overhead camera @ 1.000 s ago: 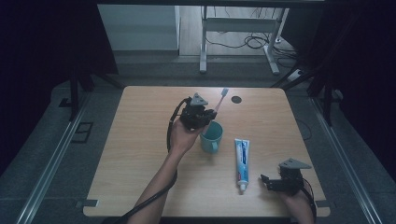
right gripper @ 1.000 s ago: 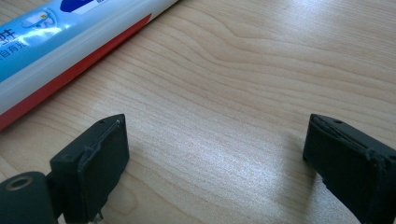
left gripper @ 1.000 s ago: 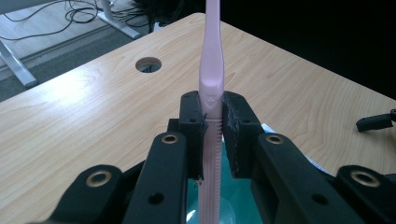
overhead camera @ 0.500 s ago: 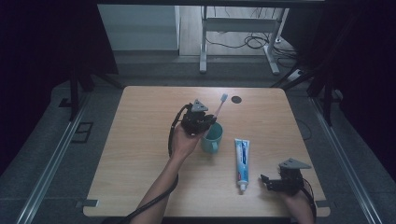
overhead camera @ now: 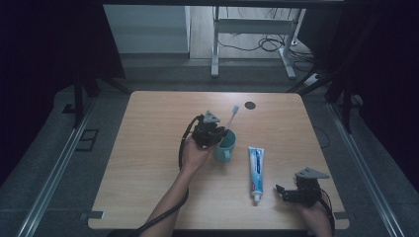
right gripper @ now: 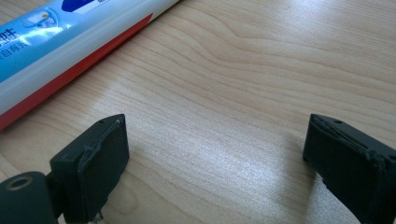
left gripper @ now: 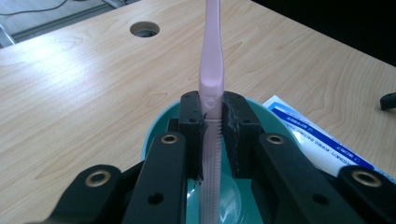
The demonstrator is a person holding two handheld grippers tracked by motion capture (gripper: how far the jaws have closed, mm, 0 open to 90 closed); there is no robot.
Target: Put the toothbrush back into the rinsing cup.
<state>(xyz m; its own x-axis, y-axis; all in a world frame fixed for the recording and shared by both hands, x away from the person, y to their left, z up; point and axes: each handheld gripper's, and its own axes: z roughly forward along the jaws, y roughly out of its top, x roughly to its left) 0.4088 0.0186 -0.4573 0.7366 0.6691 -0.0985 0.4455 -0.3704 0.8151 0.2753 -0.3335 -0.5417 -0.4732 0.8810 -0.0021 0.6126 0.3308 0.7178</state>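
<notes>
lowering: left tongs (left gripper: 212, 140) clamp the ribbed handle of a pale pink plastic toothbrush (left gripper: 211, 70), upright, its lower end inside a teal plastic mug (overhead camera: 225, 146)
brush head: it points up and away above the mug rim, seen in the high view (overhead camera: 235, 109)
mug: it stands near the middle of the light wooden surface (overhead camera: 148, 163), just beside the left hand (overhead camera: 192, 155)
right tongs (right gripper: 215, 168): jaws spread wide with nothing between them, resting low over bare wood near the right front corner
toothpaste: a white and blue tube with a red stripe (overhead camera: 255, 168) lies flat between mug and right tongs, untouched
done: brush gripped and brought into the mug
left: by my judgement, letting go so the brush leans on the rim; the tube may follow
</notes>
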